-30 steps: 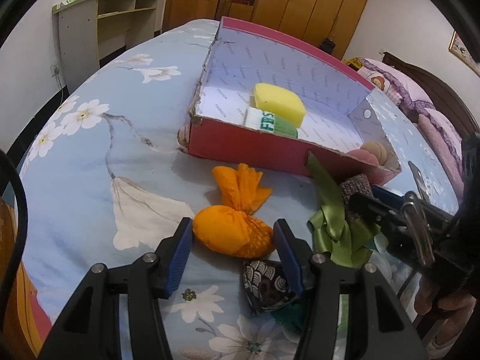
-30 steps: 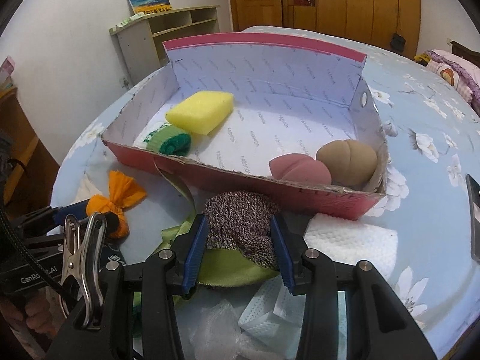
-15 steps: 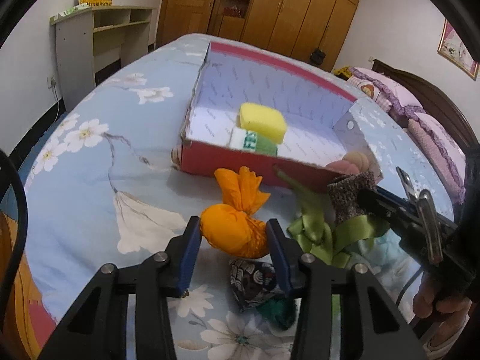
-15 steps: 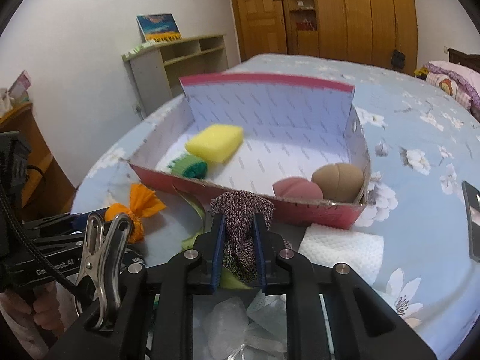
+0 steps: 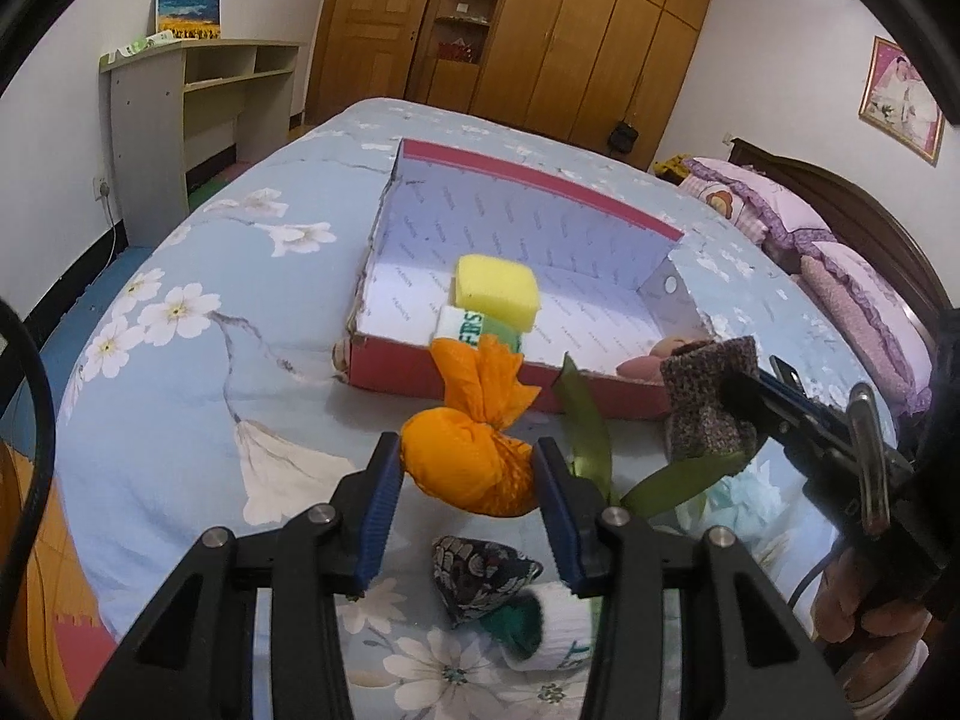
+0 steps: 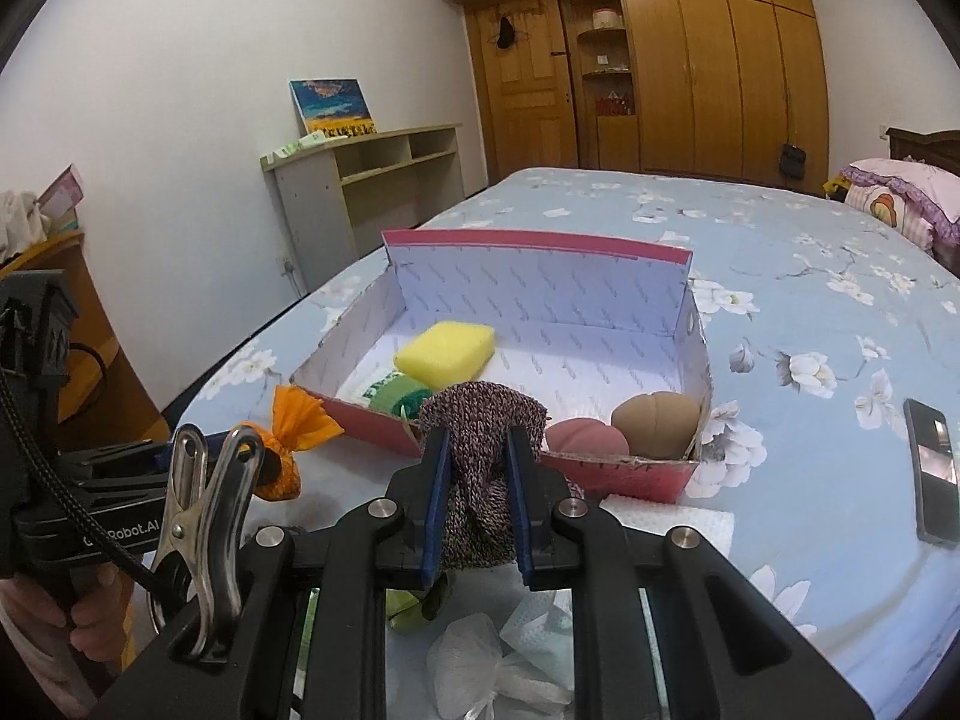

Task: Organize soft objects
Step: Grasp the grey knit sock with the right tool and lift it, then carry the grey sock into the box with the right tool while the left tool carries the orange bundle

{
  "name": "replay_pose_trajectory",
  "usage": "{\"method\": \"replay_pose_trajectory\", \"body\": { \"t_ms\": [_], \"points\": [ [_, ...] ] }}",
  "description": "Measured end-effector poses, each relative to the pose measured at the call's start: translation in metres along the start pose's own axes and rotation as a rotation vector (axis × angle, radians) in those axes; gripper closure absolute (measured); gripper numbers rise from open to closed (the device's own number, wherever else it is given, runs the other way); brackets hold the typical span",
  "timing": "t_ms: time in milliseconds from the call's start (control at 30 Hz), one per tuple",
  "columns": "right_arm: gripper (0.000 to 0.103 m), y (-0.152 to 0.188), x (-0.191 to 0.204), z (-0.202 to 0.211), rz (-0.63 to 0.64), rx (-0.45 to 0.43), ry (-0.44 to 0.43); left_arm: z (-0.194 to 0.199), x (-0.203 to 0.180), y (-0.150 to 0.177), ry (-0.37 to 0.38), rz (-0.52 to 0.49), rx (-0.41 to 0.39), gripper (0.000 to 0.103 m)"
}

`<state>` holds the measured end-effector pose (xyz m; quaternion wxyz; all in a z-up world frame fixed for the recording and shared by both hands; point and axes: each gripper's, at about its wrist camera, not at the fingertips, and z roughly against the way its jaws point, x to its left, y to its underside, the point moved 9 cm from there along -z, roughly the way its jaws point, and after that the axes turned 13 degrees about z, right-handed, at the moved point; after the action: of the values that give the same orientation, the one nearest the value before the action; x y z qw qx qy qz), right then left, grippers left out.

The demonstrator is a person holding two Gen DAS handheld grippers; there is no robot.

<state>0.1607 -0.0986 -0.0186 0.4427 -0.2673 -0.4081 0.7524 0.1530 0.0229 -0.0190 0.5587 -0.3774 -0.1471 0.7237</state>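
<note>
Two grips are on: your left gripper [image 5: 468, 480] has its fingers [image 5: 381, 498] pinched on the orange pouch [image 5: 468, 462], lifted above the bed [image 5: 180, 372]; your right gripper [image 6: 477, 492] squeezes the knitted sock [image 6: 480, 438] nearly flat. Both hang just before the red box's [image 6: 630, 477] near wall, by the bed's foot edge.

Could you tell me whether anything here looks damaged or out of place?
The box is damaged: its near rim is torn and ragged, worst at the right corner. A phone, the one hard item, lies on the bedspread right of it.
</note>
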Motion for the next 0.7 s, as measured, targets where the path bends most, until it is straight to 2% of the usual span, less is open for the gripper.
{"method": "replay_pose_trajectory", "body": {
  "t_ms": [700],
  "points": [
    [0.084, -0.017, -0.021, -0.003, -0.008, -0.020, 0.024, -0.009, -0.045, -0.034, 0.063, -0.059, -0.029, 0.057]
  ]
}}
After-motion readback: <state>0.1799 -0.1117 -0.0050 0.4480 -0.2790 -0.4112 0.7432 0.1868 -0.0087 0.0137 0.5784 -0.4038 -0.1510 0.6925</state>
